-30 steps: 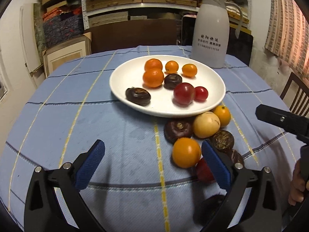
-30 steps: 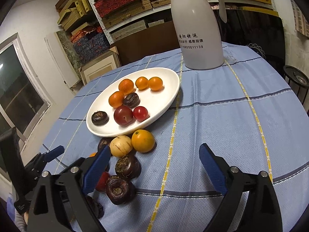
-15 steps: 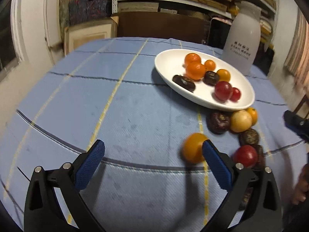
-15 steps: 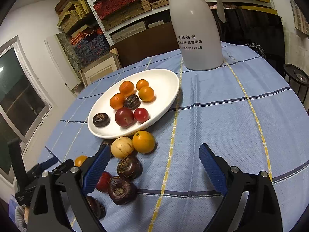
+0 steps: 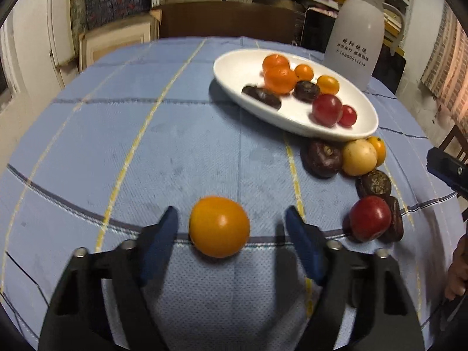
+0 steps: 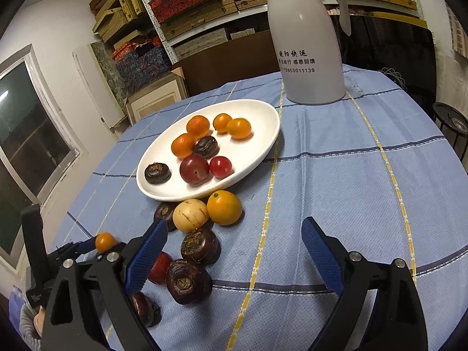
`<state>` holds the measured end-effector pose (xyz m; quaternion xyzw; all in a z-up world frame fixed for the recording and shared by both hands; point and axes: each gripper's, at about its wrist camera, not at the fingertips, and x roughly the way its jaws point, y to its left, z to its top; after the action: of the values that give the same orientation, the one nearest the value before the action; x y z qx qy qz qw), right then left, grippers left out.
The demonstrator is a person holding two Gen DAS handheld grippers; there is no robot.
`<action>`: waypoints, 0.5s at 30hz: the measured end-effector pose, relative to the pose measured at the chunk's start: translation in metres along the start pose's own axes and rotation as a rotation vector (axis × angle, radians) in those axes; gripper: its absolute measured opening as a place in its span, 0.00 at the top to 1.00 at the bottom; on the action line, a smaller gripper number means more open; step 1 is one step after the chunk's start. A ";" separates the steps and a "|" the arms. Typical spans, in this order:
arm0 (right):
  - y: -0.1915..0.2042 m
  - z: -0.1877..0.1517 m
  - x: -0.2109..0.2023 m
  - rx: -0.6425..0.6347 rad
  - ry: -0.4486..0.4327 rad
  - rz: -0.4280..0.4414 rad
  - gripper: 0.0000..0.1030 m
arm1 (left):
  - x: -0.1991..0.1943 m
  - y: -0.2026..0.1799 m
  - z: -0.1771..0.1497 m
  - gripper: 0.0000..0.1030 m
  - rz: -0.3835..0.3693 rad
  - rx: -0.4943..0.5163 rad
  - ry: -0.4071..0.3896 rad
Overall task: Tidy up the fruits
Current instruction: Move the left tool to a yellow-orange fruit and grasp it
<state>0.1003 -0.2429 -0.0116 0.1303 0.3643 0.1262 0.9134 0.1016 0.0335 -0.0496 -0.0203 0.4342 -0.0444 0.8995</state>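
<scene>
A round orange fruit [image 5: 219,226] lies on the blue tablecloth between the jaws of my left gripper [image 5: 231,228]. The jaws are closing, and a gap still shows on each side of the fruit. The right wrist view shows the same orange fruit [image 6: 105,242] at the left gripper's tips. My right gripper [image 6: 234,223] stands open over bare cloth with nothing between its fingers. By its left finger lies a loose pile: dark water chestnuts [image 6: 199,245], a pale round fruit [image 6: 190,215], an orange fruit [image 6: 224,207] and a red fruit [image 5: 370,218]. The white plate [image 6: 257,117] holds several fruits.
A white thermos jug [image 6: 310,44] stands behind the plate at the table's far side. A person's hand [image 5: 457,275] shows at the right edge of the left wrist view. Shelves with boxes line the back wall, and a window is at the left.
The left gripper swung left and sank toward the cloth. The orange fruit left the pile and now lies between the jaws, which have narrowed. The right gripper has not moved.
</scene>
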 end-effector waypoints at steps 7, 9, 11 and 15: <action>0.008 -0.005 0.004 -0.038 0.027 0.003 0.09 | -0.003 0.007 -0.001 0.62 -0.023 -0.027 -0.014; 0.009 -0.008 0.005 -0.047 0.043 0.011 0.09 | -0.003 0.009 0.000 0.64 -0.030 -0.035 -0.016; 0.013 -0.013 0.006 -0.070 0.062 0.019 0.09 | -0.003 0.009 0.000 0.64 -0.027 -0.031 -0.017; 0.022 -0.024 0.006 -0.126 0.086 0.015 0.09 | -0.004 0.007 0.000 0.64 -0.018 -0.023 -0.018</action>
<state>0.0849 -0.2172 -0.0250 0.0697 0.3937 0.1611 0.9023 0.0999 0.0407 -0.0470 -0.0348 0.4265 -0.0474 0.9026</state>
